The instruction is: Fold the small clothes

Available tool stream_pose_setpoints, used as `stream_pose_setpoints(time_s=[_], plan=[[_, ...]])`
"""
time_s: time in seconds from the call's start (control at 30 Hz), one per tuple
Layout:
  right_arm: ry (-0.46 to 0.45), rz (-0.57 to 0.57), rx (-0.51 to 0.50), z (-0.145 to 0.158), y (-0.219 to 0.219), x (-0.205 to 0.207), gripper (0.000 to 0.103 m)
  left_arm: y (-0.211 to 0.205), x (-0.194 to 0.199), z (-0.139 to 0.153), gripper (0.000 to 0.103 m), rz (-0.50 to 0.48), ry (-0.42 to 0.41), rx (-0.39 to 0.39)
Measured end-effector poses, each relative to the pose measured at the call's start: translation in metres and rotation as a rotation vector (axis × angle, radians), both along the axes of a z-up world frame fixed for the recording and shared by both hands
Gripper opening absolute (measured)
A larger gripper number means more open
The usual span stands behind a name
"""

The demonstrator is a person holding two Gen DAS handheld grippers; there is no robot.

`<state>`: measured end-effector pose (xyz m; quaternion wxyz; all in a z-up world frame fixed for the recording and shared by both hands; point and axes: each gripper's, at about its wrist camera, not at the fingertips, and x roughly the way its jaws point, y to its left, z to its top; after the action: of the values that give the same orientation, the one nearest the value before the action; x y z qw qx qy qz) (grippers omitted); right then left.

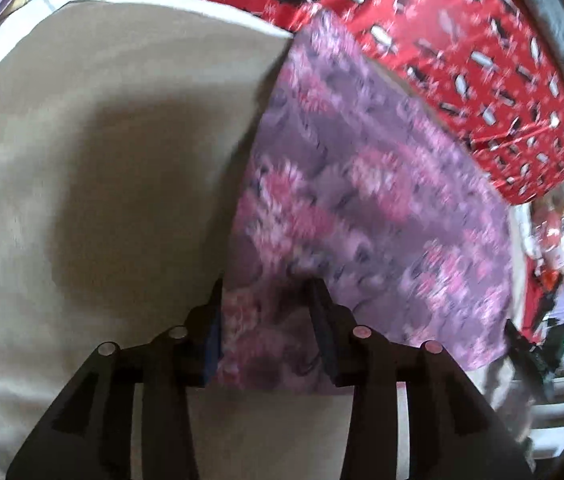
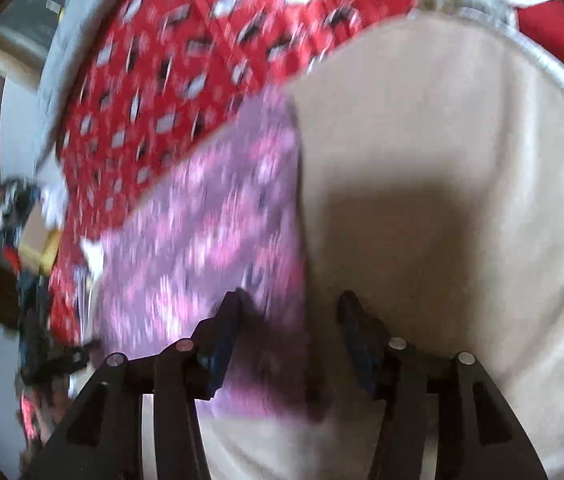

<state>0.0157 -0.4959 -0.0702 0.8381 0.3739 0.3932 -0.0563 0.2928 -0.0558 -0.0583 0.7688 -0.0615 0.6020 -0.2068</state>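
Purple floral garment [image 1: 361, 184]: long axis running away from both claws; left gripper [image 1: 268, 280] parted astride its near edge, right gripper [image 2: 289, 296] parted, cloth under its left finger only.

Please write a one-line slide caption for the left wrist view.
Left gripper open over a corner of the purple floral cloth on the beige surface.

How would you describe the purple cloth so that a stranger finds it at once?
Find the cream surface. The purple cloth lies flat on it, next to the red cloth. It alone has pink flowers; the red one has black and white marks.
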Motion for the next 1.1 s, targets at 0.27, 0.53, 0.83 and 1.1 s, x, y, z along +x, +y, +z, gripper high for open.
stream_pose_setpoints(time_s=[0.27, 0.53, 0.83, 1.1], plan=[[-0.008, -0.034, -0.084, 0.005, -0.002, -0.022, 0.004, 0.020, -0.012, -0.005, 0.038, 0.035, 0.001, -0.012], [-0.165, -0.105, -0.199, 0.063, 0.001, -0.004, 0.016, -0.024, 0.012, 0.045, 0.044, -0.060, -0.183, 0.007], [-0.121, -0.094, -0.181, 0.050, -0.011, 0.123, 0.022, -0.098, 0.102, 0.028, 0.044, -0.050, -0.280, 0.212], [-0.044, -0.219, -0.132, -0.012, -0.055, 0.150, 0.001, -0.075, 0.151, -0.008, 0.060, 0.041, -0.206, 0.114]])
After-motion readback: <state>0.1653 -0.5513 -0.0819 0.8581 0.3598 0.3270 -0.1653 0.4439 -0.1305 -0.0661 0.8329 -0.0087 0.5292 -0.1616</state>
